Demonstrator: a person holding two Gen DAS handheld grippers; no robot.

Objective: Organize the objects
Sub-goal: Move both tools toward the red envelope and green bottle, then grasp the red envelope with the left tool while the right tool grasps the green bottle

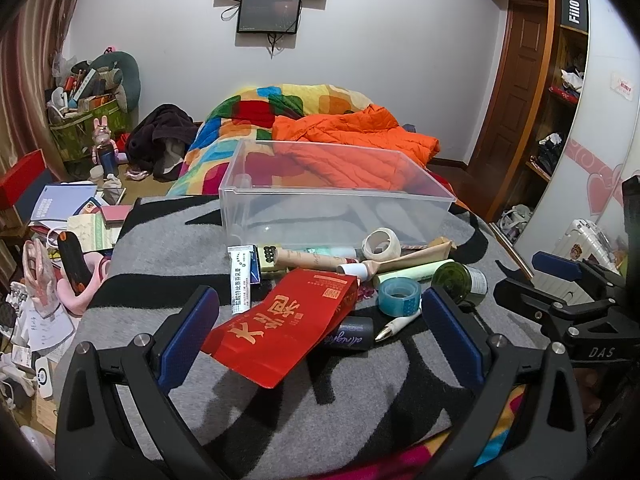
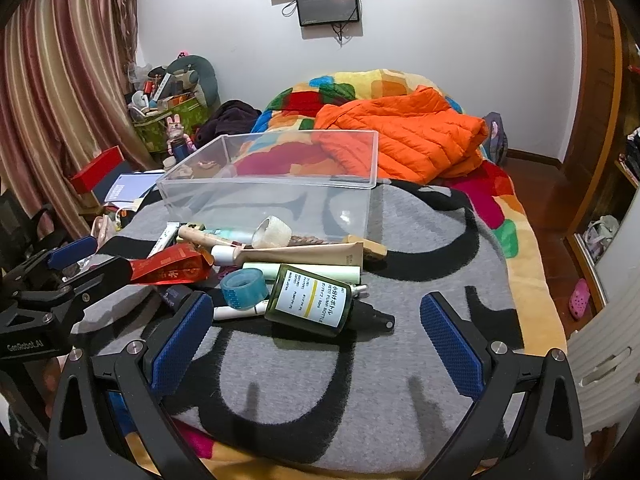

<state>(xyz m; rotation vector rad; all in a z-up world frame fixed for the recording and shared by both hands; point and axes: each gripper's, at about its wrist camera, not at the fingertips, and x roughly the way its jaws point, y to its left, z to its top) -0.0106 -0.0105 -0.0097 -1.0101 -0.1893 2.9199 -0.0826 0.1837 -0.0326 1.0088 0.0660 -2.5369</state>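
Two grippers hang low over a bed, and a heap of small things lies just in front of them. The red paper packet (image 1: 280,332) lies nearest the left gripper (image 1: 320,332), its near end between the two blue pads but not touching them. Beside it are a blue tape roll (image 1: 399,297), a white pen (image 1: 396,326) and a white tube (image 1: 242,278). The green pump bottle (image 2: 308,300) lies on its side just ahead of the right gripper (image 2: 316,344), with its black pump tip pointing to the right. Behind the heap stands a clear plastic bin (image 1: 336,196).

Everything sits on a grey and black blanket (image 2: 300,380). Farther back are an orange puffy jacket (image 2: 404,136), a colourful quilt (image 1: 256,112) and a white wall with a dark screen (image 2: 328,4).

Both grippers are spread wide apart and hold nothing.
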